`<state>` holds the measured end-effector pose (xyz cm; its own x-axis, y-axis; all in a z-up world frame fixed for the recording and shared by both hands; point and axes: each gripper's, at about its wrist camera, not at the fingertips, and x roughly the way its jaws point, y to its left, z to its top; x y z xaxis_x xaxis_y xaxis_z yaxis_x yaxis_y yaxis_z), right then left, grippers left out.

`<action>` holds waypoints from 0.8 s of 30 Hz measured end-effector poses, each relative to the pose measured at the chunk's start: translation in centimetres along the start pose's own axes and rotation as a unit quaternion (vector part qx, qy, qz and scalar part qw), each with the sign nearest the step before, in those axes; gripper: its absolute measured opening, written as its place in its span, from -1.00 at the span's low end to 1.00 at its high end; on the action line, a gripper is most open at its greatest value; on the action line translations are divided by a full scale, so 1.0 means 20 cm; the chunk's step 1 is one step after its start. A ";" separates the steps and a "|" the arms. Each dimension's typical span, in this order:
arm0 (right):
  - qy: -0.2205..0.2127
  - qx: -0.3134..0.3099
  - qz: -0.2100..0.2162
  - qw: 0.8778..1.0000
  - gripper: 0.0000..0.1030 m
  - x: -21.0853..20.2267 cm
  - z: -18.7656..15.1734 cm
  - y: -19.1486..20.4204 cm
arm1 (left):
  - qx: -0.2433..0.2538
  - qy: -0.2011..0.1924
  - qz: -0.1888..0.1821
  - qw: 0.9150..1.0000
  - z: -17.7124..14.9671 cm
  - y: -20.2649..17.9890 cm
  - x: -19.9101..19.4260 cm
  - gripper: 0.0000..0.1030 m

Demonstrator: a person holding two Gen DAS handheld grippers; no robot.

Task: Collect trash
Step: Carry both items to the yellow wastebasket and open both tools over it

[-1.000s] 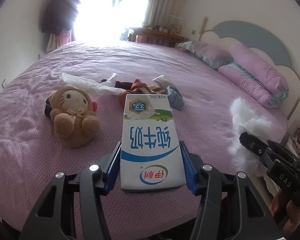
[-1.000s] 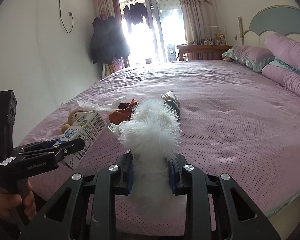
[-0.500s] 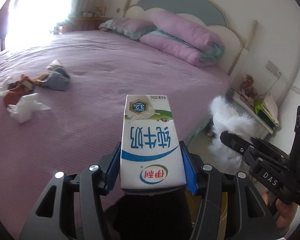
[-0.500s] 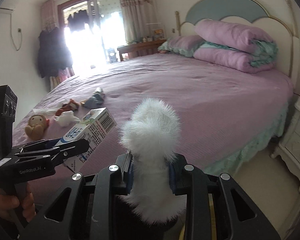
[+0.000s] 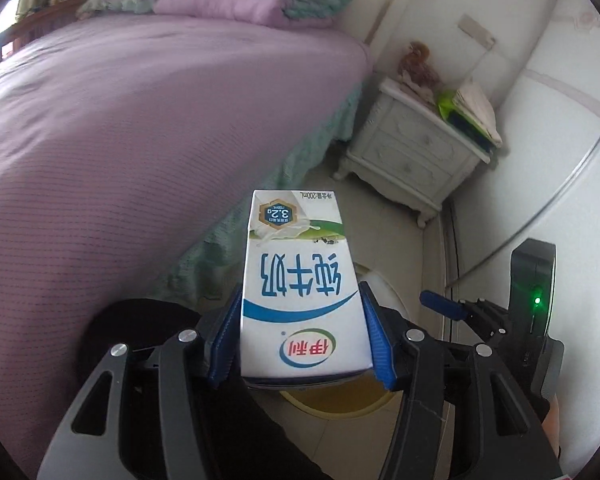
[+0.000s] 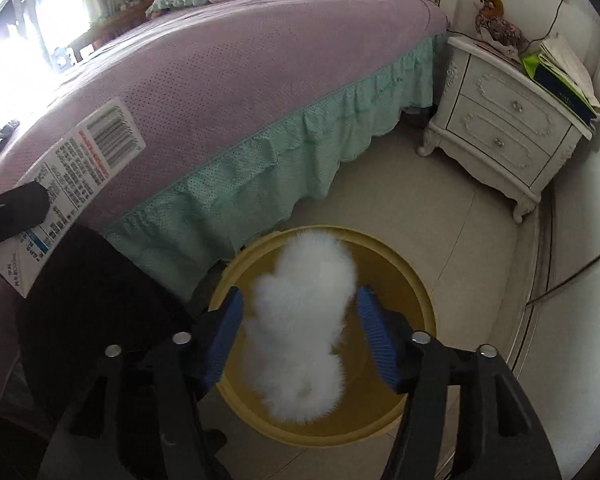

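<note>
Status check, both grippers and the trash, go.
Left gripper shut on milk carton. Right gripper open, white fluff over yellow bin. Nothing blocking.

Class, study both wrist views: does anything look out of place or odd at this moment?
Yes. The white fluffy item sits between the right gripper fingers, which look spread wider than it, above the yellow bin. It looks soft and toy-like, unlike the milk carton clamped in the left gripper.
</note>
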<state>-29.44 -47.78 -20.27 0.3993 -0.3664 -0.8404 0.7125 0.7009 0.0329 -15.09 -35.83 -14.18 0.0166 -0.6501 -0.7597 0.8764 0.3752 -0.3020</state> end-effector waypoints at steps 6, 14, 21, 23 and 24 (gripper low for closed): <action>0.005 0.015 0.001 1.000 0.16 0.00 -0.06 -0.10 | 0.028 0.064 -0.019 0.997 -0.05 -0.10 0.24 0.07; 0.024 0.042 -0.023 0.999 0.14 -0.02 -0.13 -0.26 | 0.064 0.119 -0.041 0.990 -0.09 -0.24 0.47 0.07; 0.030 0.080 -0.056 0.995 0.14 -0.02 -0.18 -0.45 | 0.081 0.145 -0.054 0.985 -0.10 -0.33 0.64 0.09; 0.030 0.085 -0.059 0.994 0.14 -0.01 -0.20 -0.48 | 0.088 0.153 -0.058 0.983 -0.09 -0.36 0.68 0.39; 0.030 0.086 -0.059 0.994 0.14 -0.02 -0.20 -0.49 | 0.090 0.151 -0.055 0.983 -0.09 -0.36 0.68 0.54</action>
<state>-38.84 -52.06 -22.50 0.2748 -0.3996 -0.8745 0.8431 0.5374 0.0193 -22.10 -46.25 -23.41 -0.2017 -0.4445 -0.8728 0.9367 0.1729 -0.3045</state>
